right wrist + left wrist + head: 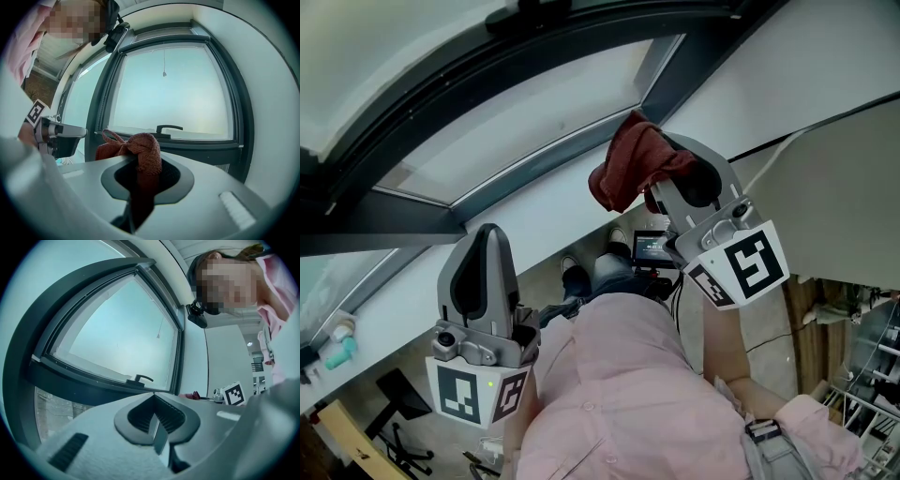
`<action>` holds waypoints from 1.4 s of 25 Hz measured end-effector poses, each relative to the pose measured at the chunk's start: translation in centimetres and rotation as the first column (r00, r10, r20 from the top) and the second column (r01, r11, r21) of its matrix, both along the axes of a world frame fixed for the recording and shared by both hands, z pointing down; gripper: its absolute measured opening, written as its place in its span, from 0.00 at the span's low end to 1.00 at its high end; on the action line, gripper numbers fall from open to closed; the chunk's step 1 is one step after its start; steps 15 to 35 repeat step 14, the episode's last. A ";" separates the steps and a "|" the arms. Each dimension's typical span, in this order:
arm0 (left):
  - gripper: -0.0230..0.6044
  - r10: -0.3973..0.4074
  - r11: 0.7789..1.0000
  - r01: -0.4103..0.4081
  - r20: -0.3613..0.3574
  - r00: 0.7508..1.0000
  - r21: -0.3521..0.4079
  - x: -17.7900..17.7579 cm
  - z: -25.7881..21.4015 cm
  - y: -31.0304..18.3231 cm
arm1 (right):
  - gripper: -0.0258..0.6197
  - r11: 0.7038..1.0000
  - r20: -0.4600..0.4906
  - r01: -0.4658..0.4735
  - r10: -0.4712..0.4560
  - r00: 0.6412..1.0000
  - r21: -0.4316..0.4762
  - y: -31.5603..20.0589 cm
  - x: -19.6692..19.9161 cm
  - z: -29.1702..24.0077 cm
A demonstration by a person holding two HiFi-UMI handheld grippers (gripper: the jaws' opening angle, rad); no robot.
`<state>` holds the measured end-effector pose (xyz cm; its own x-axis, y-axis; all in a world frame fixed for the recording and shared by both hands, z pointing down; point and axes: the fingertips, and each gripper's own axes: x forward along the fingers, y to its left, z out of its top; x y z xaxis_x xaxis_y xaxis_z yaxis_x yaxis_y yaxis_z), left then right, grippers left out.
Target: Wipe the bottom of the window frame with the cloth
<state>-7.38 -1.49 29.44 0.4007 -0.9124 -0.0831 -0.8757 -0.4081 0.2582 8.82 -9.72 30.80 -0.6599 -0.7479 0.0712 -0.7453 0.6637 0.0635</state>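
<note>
A dark red cloth (630, 167) is bunched between the jaws of my right gripper (667, 180), which is shut on it and held up just short of the dark window frame (534, 155). In the right gripper view the cloth (139, 149) sticks out past the jaws, with the frame's bottom rail (197, 146) and its handle (168, 128) beyond it. My left gripper (487, 246) hangs lower left, shut with nothing in it. The left gripper view shows the same frame (84, 378) and handle (140, 378) ahead.
A white sill and wall (525, 220) run below the frame. A teal bottle (337, 352) lies on the ledge at far left. A person in a pink shirt (619, 394) fills the lower middle. A small screen (652, 247) sits under the right gripper.
</note>
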 end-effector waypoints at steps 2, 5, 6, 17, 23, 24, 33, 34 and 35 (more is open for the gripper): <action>0.04 -0.002 1.000 0.002 -0.003 1.000 0.001 -0.1 0.0 0.0 | 0.14 1.000 -0.004 0.000 0.000 1.000 -0.001 0.0 0.0 0.1; 0.04 -0.007 1.000 0.007 -0.004 1.000 0.002 -0.2 0.0 0.1 | 0.14 1.000 -0.015 -0.002 0.002 1.000 0.000 0.0 0.0 0.2; 0.04 -0.009 1.000 0.009 -0.004 1.000 0.002 -0.3 0.0 0.1 | 0.14 1.000 -0.018 -0.002 0.002 1.000 0.001 0.0 0.0 0.2; 0.04 -0.012 1.000 0.012 -0.006 1.000 0.003 -0.3 -0.1 0.4 | 0.14 1.000 -0.031 -0.006 0.006 0.999 0.003 0.1 0.1 0.2; 0.04 -0.012 1.000 0.012 -0.006 1.000 0.003 -0.3 -0.1 0.4 | 0.14 1.000 -0.031 -0.006 0.006 0.999 0.003 0.1 0.1 0.2; 0.04 -0.012 1.000 0.012 -0.006 1.000 0.003 -0.3 -0.1 0.4 | 0.14 1.000 -0.031 -0.006 0.006 0.999 0.003 0.1 0.1 0.2; 0.04 -0.012 1.000 0.012 -0.006 1.000 0.003 -0.3 -0.1 0.4 | 0.14 1.000 -0.031 -0.006 0.006 0.999 0.003 0.1 0.1 0.2; 0.04 -0.012 1.000 0.012 -0.006 1.000 0.003 -0.3 -0.1 0.4 | 0.14 1.000 -0.031 -0.006 0.006 0.999 0.003 0.1 0.1 0.2; 0.04 -0.012 1.000 0.012 -0.006 1.000 0.003 -0.3 -0.1 0.4 | 0.14 1.000 -0.031 -0.006 0.006 0.999 0.003 0.1 0.1 0.2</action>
